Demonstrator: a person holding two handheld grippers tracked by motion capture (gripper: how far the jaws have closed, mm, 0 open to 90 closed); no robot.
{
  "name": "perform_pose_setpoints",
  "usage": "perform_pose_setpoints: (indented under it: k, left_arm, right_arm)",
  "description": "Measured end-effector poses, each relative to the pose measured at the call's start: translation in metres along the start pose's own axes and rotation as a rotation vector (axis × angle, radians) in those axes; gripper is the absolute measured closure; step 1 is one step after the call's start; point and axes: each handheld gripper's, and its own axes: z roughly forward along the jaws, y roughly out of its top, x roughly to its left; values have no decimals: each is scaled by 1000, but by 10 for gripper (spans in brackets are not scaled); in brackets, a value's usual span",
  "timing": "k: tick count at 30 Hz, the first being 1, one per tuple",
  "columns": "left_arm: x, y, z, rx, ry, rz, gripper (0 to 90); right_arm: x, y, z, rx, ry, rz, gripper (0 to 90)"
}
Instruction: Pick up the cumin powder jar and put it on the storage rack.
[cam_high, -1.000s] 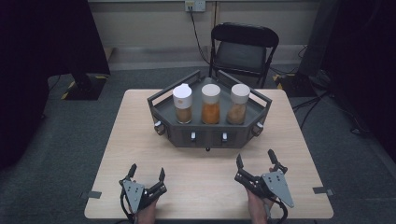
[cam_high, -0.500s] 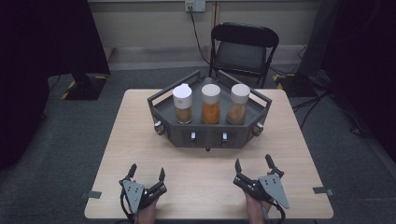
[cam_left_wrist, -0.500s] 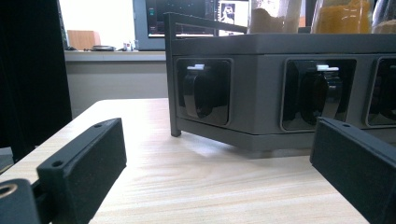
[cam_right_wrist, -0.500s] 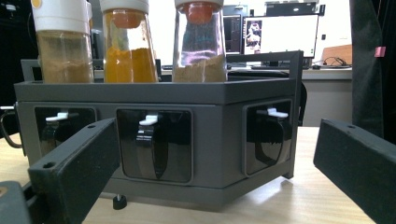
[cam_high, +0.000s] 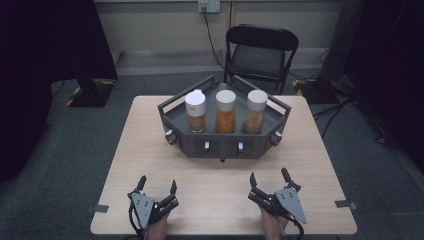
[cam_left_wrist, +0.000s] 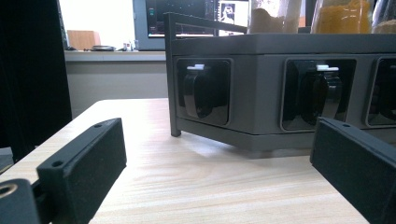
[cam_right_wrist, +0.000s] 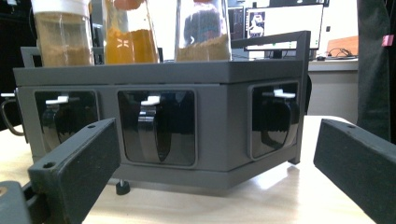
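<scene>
Both grippers, left gripper (cam_high: 157, 189) and right gripper (cam_high: 268, 183), rest near the table's front edge with jaws spread wide, holding nothing. Well ahead, the dark grey hexagonal metal rack (cam_high: 222, 144) holds three white-capped glass spice jars (cam_high: 225, 112) on the light wooden table (cam_high: 215, 175).

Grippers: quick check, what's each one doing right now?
Left gripper: open, holding nothing, near the table's front edge.
Right gripper: open, holding nothing, short of the rack.
</scene>
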Motion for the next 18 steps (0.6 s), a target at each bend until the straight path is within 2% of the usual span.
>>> perform_pose_setpoints:
  k: [13, 18]
  left_arm:
    - [0, 0, 0, 0, 0, 0, 31]
    - [0, 0, 0, 0, 0, 0, 31]
  right_arm:
    - [-2, -8, 0, 29, -3, 22, 0]
    - [-1, -10, -1, 26, -6, 16, 0]
